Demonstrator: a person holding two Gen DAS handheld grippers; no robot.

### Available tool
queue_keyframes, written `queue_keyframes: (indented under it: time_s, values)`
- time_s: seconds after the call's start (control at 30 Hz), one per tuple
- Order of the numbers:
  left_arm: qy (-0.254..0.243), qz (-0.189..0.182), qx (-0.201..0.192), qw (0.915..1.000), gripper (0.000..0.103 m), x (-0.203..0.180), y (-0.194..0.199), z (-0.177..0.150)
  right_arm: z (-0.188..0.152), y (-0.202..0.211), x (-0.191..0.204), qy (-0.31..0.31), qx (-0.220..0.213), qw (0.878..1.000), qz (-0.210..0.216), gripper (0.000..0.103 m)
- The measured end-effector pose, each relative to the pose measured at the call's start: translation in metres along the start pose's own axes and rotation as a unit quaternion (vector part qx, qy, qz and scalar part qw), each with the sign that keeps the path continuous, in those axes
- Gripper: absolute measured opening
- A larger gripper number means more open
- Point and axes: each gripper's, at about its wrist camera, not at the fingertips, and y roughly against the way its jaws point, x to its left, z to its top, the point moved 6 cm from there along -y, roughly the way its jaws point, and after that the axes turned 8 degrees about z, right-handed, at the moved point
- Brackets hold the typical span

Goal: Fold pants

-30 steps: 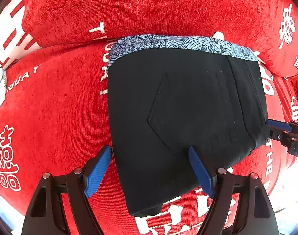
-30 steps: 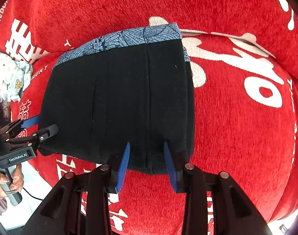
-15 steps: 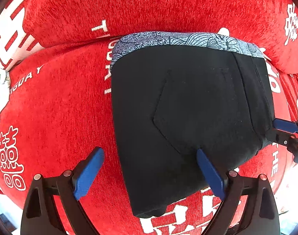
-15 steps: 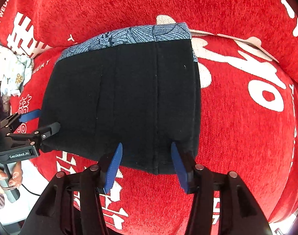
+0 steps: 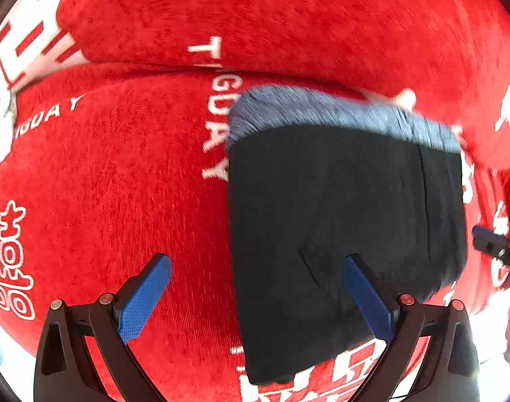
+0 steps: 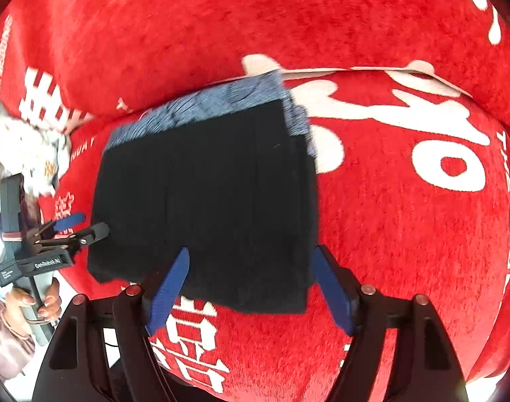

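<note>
The black pants [image 5: 342, 234] lie folded into a compact block on the red cover [image 5: 121, 184], atop a blue patterned garment [image 5: 322, 110]. The left gripper [image 5: 255, 291] is spread wide, 1 finger over the pants. The right gripper [image 6: 251, 288] is spread at their near edge, pinching nothing.

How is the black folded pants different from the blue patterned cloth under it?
The black pants are plain and dark; the blue patterned cloth is lighter, with a pattern blurred here. The pants lie on top in full view; the cloth only peeks out along their far edge. Both rest on the red cover.
</note>
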Motion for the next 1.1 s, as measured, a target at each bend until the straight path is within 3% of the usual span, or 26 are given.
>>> queue_keyframes:
  time_s: [0.2, 0.4, 0.5, 0.73, 0.87, 0.97, 1.03, 1.1]
  values:
    - [0.031, -0.07, 0.037, 0.9963, 0.102, 0.007, -0.02, 0.02, 0.017, -0.008, -0.026, -0.038, 0.009, 0.999, 0.028, 0.081]
    - [0.032, -0.123, 0.052, 0.9905, 0.102, -0.006, -0.035, 0.021, 0.016, -0.031, -0.043, -0.077, 0.036, 0.99, 0.111, 0.083]
    - [0.026, -0.143, 0.05, 0.9881, 0.102, -0.014, -0.04, 0.024, 0.016, -0.041, -0.051, -0.082, 0.047, 0.987, 0.128, 0.085]
    - [-0.008, -0.159, 0.042, 0.9864, 0.102, -0.039, -0.052, 0.03, 0.024, -0.06, -0.047, -0.059, 0.065, 0.976, 0.199, 0.086]
    - [-0.001, -0.161, 0.039, 0.9863, 0.102, -0.043, -0.057, 0.032, 0.032, -0.067, -0.05, -0.071, 0.055, 0.969, 0.232, 0.088]
    - [0.004, -0.154, 0.041, 0.9873, 0.102, -0.046, -0.056, 0.031, 0.033, -0.065, -0.06, -0.121, 0.042, 0.962, 0.24, 0.075]
    - [0.006, -0.151, 0.035, 0.9879, 0.094, -0.051, -0.054, 0.031, 0.03, -0.062, -0.058, -0.124, 0.039, 0.962, 0.239, 0.061]
    - [0.0, -0.152, 0.019, 0.9882, 0.081, -0.057, -0.043, 0.029, 0.031, -0.058, -0.053, -0.125, 0.034, 0.962, 0.241, 0.054]
